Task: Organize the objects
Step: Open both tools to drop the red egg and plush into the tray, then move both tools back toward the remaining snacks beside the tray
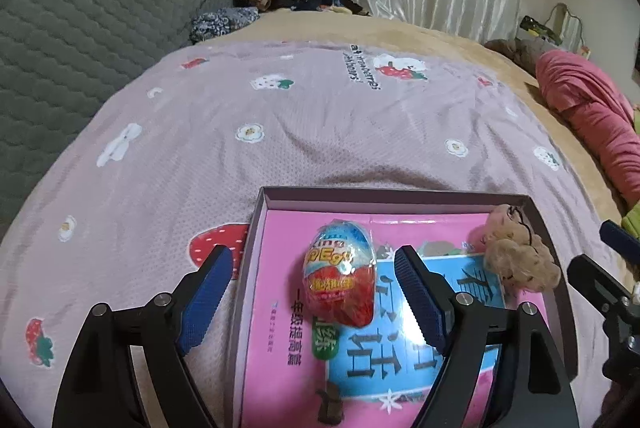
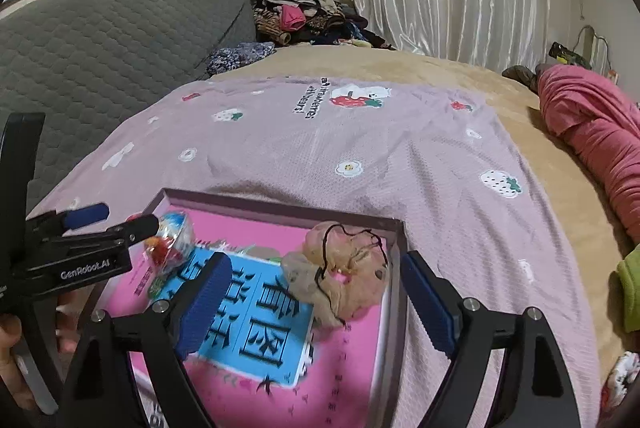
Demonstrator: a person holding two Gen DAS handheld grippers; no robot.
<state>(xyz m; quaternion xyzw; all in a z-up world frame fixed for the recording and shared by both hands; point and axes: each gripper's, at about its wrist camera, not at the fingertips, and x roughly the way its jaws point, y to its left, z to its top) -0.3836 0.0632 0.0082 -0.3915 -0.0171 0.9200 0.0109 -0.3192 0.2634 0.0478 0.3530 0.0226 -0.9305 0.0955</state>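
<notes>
Left wrist view shows me the egg (image 1: 340,274) and scrunchie (image 1: 520,256) lying on the book (image 1: 280,308) inside the box (image 1: 256,228) on the bed (image 1: 280,132), both my left hand-held gripper (image 1: 316,302) and right hand-held gripper (image 2: 316,302) wide open, holding nothing.

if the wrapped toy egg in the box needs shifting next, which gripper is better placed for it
Left, probably. The open left gripper already has the red and blue foil-wrapped egg between its fingers, untouched. The open right gripper sits over the beige fabric scrunchie, at the far side of the shallow purple cardboard box.
</notes>
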